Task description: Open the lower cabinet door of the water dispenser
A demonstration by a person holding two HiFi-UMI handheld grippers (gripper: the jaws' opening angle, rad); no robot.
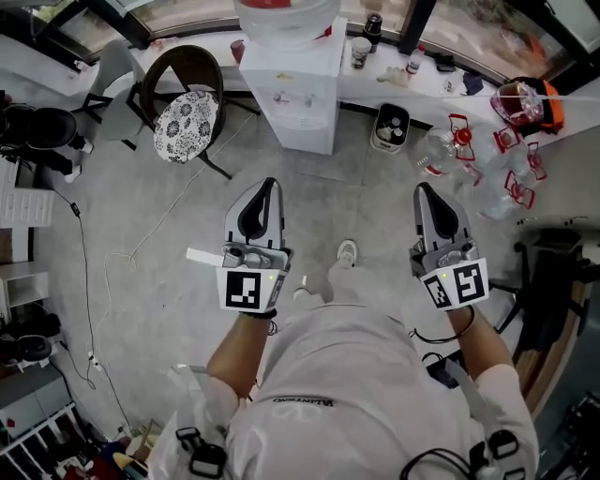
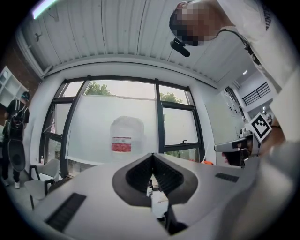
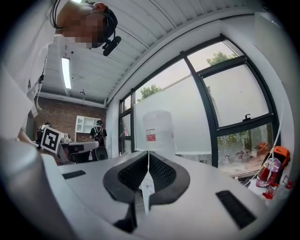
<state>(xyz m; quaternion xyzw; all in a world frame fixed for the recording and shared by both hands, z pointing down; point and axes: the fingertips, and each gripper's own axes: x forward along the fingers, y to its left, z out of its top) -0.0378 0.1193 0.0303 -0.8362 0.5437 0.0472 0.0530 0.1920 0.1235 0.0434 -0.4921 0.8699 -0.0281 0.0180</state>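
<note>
The white water dispenser (image 1: 302, 89) stands against the window ledge at the top middle of the head view, with a large bottle (image 1: 286, 19) on top. Its front face (image 1: 305, 127) is turned toward me; the lower cabinet door is hard to make out from above. My left gripper (image 1: 269, 186) and right gripper (image 1: 424, 188) are held side by side well short of it, both aimed at it. In the left gripper view the left gripper (image 2: 152, 157) has its jaw tips together and empty, and the bottle (image 2: 126, 136) shows beyond. The right gripper (image 3: 149, 154) is shut and empty, bottle (image 3: 157, 131) ahead.
A chair with a patterned cushion (image 1: 186, 127) stands left of the dispenser, a small bin (image 1: 390, 127) right of it. Empty bottles (image 1: 469, 164) lie on the floor at the right. A cable (image 1: 141, 244) runs across the floor at the left. My foot (image 1: 347, 251) is between the grippers.
</note>
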